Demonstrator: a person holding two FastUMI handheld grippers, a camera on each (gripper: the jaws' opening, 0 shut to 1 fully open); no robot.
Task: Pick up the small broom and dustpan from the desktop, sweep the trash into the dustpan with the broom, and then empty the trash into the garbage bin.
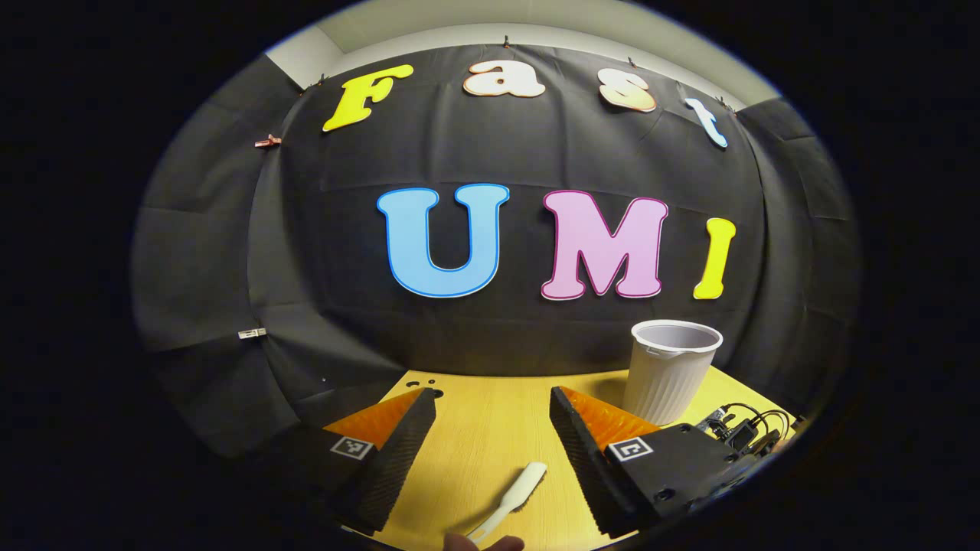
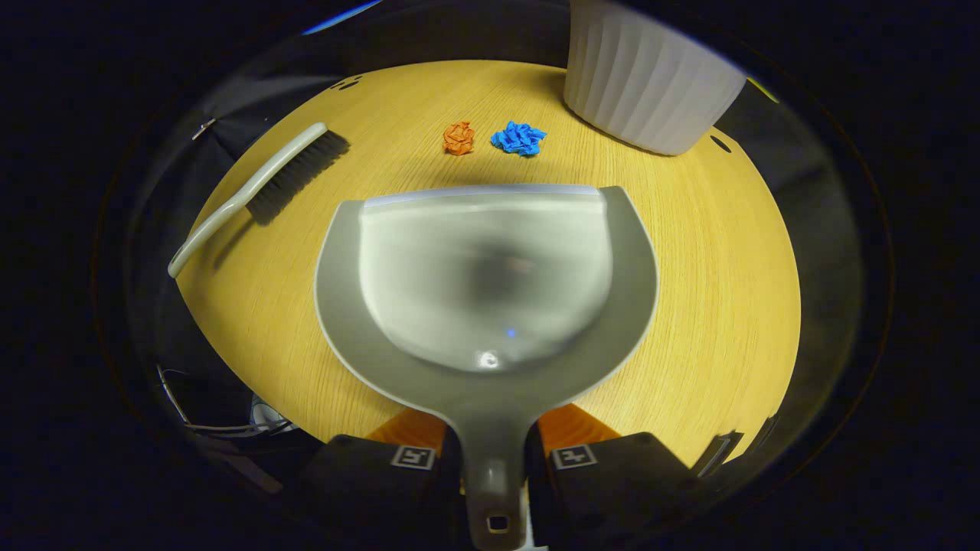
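The right gripper (image 2: 494, 459) has its fingers clamped on the dustpan (image 2: 490, 306) handle — the left gripper (image 1: 492, 444) fingers gape wide over the bench (image 1: 490, 413), holding nothing, with the broom (image 2: 253, 191) lying near the bench's left edge.

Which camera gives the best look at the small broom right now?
The right gripper view: the broom lies whole on the desktop, handle and dark bristles both plain, left of the dustpan. The left gripper view catches just its pale handle end low between the open jaws.
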